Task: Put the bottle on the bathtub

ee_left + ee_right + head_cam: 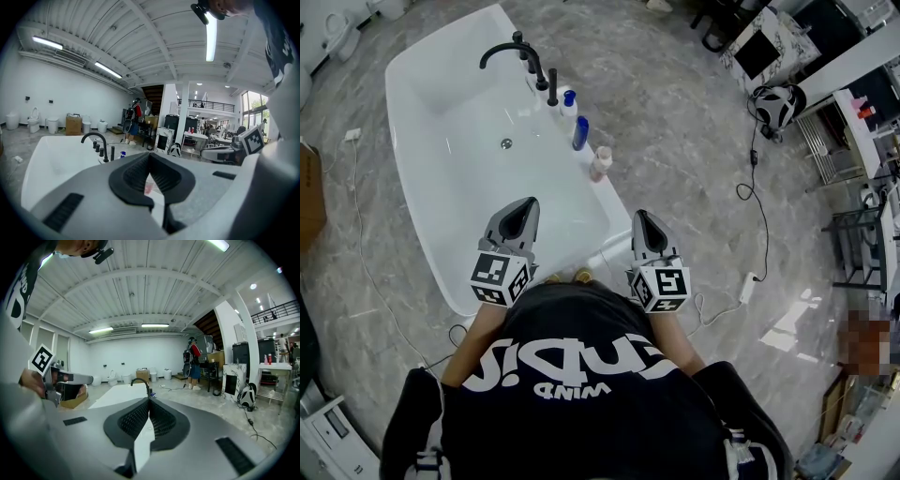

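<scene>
Three bottles stand in a row on the white bathtub's (412, 150) right rim: a white one with a blue cap (569, 101), a blue one (579, 133) and a pink one (600, 162). A black faucet (517, 52) sits at the rim's far end. My left gripper (525, 206) hovers over the tub's near end, shut and holding nothing. My right gripper (639, 219) hangs just right of the near rim, also shut and holding nothing. The left gripper view shows the pink bottle (148, 188) through the hollow of the jaws, plus the faucet (96, 138). The right gripper view shows the faucet (140, 382).
A black-and-white bag (778, 105) lies on the grey marble floor to the right, with a cable and a power strip (748, 286). Shelving (862, 187) stands at the right edge. A cardboard box (309, 192) sits at the left. A person in red (193, 363) stands far off.
</scene>
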A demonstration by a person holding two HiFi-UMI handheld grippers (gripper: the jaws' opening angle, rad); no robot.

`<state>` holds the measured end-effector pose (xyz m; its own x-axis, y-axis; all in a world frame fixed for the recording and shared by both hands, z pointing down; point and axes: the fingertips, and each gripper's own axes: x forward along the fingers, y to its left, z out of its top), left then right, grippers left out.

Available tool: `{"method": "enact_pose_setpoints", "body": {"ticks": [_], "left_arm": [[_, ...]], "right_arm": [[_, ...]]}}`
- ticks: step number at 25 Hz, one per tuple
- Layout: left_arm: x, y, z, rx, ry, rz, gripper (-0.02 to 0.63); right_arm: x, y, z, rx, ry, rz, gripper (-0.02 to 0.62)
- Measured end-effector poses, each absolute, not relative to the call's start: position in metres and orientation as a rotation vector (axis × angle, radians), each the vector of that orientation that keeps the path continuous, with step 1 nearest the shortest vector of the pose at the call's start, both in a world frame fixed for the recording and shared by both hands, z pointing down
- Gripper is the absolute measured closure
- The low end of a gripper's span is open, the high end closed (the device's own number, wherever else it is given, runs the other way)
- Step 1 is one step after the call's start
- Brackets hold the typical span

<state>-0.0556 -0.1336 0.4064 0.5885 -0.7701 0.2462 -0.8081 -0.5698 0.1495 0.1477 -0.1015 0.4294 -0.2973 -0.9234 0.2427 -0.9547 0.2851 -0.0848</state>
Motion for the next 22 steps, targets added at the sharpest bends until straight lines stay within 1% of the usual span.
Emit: {"method": "enact_pose_setpoints", "body": {"ticks": [22], "left_arm": [[-0.058, -0.122, 0.413, 2.583, -1.267, 0.255, 0.598]], "right_arm": [[0.136, -0.09, 0.443, 1.698, -2.395, 0.378, 0.571]]}}
